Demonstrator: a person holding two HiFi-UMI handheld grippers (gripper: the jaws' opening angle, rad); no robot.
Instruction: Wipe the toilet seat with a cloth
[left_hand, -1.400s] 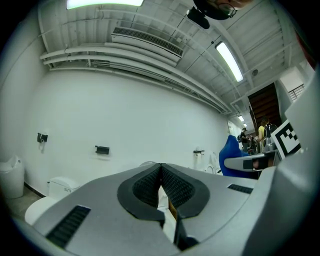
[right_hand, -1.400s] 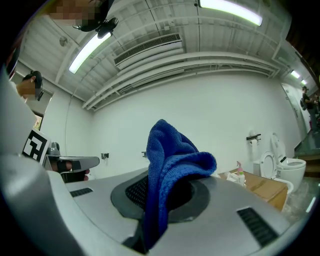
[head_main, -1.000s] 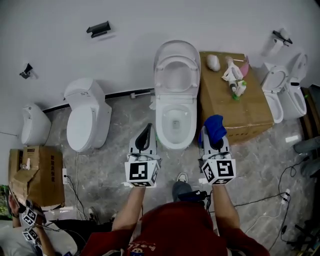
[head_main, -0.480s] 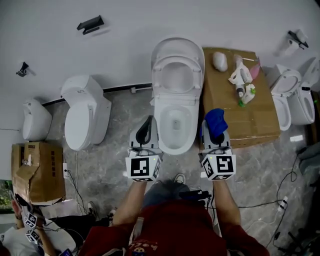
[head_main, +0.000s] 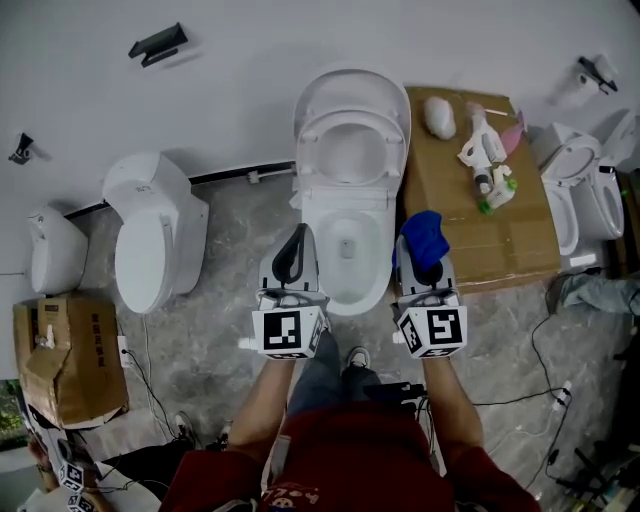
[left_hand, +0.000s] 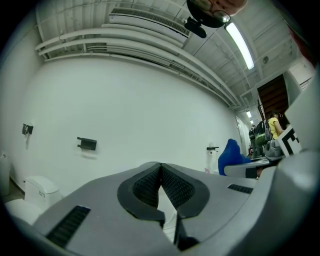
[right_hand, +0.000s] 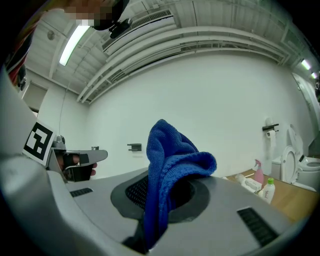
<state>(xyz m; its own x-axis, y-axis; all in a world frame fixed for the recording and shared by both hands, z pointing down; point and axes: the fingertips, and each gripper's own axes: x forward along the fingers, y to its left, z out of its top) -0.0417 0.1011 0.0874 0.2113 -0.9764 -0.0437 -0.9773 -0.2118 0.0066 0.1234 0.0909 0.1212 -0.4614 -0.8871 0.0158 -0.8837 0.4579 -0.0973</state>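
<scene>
The right gripper (head_main: 425, 262) has its jaws clamped on the blue cloth (head_main: 423, 236), held at the open toilet's (head_main: 345, 215) three o'clock ready for wiping, while the left gripper (head_main: 295, 245), jaws together and empty, waits at nine o'clock.

Bright, even light, tube lamp (left_hand: 240, 45) glaring overhead, shadows faint on the floor (head_main: 220, 330), gripper views bulging, corners black, cloth (right_hand: 170, 165) sharp.

My left hand-held gripper (head_main: 298, 235) and right hand-held gripper (head_main: 428, 255) have light grey bodies and black ribbed pads (left_hand: 145, 187). Each carries a white cube (head_main: 288, 333) printed with black square markers. I wear a red short-sleeved shirt (head_main: 350, 460), grey-blue trousers (head_main: 325, 372) and a pale shoe (head_main: 355, 357).
</scene>
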